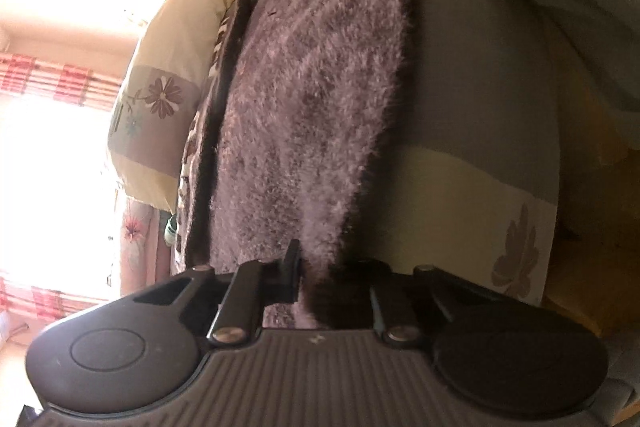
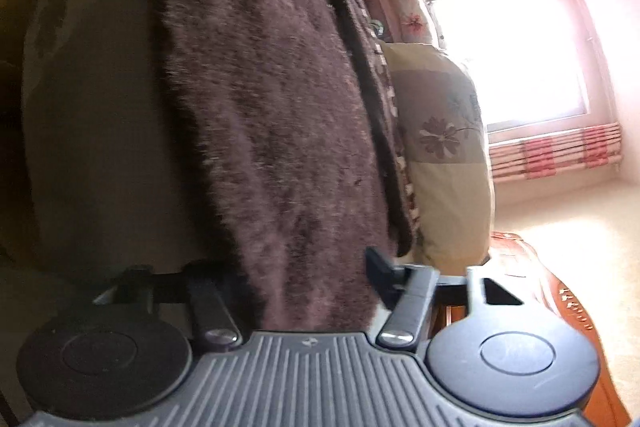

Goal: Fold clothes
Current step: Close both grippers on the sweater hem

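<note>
Your left tool (image 1: 316, 267) is pinched tight on one end of the fuzzy purple sweater (image 1: 304, 99), your right tool (image 2: 316, 283) apparently half-closed around the opposite end, the garment stretching lengthwise between them over the bed (image 1: 472, 107).

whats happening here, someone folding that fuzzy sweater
Yes. A person is working with two hand-held tongs on a fuzzy purple-brown sweater spread on the bed. The left tongs are shut on one edge of the sweater. The right tongs have the opposite edge between their fingers, with the right-hand finger apart from the knit. A floral pillow lies beyond it, towards the window.
</note>
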Tool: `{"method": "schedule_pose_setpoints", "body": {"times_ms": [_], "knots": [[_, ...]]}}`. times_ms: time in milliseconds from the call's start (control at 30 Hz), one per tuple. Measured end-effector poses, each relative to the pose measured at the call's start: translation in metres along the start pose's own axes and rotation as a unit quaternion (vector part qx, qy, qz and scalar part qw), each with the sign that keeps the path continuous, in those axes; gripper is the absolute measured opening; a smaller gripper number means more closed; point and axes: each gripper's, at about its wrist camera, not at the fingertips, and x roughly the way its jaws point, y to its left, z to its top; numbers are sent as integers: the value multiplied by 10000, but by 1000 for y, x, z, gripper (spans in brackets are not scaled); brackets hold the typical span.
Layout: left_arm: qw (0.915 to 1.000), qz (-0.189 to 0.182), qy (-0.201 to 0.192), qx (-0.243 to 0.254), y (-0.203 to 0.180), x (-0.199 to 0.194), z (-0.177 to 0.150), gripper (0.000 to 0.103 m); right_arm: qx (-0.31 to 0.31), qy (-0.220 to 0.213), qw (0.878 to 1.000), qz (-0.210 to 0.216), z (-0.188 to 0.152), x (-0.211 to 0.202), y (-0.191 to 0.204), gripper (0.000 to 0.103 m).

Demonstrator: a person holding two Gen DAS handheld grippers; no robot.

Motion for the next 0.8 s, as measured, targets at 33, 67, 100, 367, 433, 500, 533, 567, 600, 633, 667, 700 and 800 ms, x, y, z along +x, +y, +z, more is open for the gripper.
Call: {"method": "schedule_pose_setpoints", "body": {"times_ms": [33, 67, 100, 367, 433, 500, 533, 567, 600, 633, 667, 700, 800], "knots": [[10000, 7, 20, -28, 0, -1, 0, 9, -22, 6, 10000, -10, 0, 0, 1, 55], [10000, 2, 42, -67, 0, -1, 1, 8, -51, 11, 10000, -22, 0, 1, 2, 55], [9999, -3, 63, -107, 1, -1, 2, 8, -29, 21, 10000, 0, 0, 3, 2, 54], [9997, 83, 132, -169, -2, -2, 3, 7, 107, -23, 9996, 274, -5, 1, 10, 10], [9997, 61, 149, -184, -1, -2, 4, 7, -232, -58, 9996, 135, -6, -1, 23, 10], [9996, 75, 191, -182, -1, -3, 5, 9, -675, -114, 9977, -28, -8, -2, 32, 11], [9995, 121, 220, -175, -2, -4, 6, 11, -807, -149, 9966, -48, -10, -3, 32, 11], [9994, 167, 250, -167, -4, -4, 6, 13, -860, -161, 9962, -46, -12, -4, 30, 15], [9993, 213, 280, -160, -5, -4, 7, 14, -866, -158, 9961, -50, -14, -3, 27, 23], [9991, 259, 310, -152, -6, -4, 8, 15, -922, -177, 9955, -122, -17, -2, 25, 29], [9989, 304, 340, -145, -7, -5, 9, 15, -1005, -210, 9945, -224, -20, -2, 24, 42], [9987, 361, 355, -110, -10, -5, 9, 15, -1044, -225, 9939, -276, -22, -1, 24, 47], [9980, 499, 383, -48, -17, -5, 10, 13, -943, -210, 9948, -308, -23, 0, 23, 46]]}}
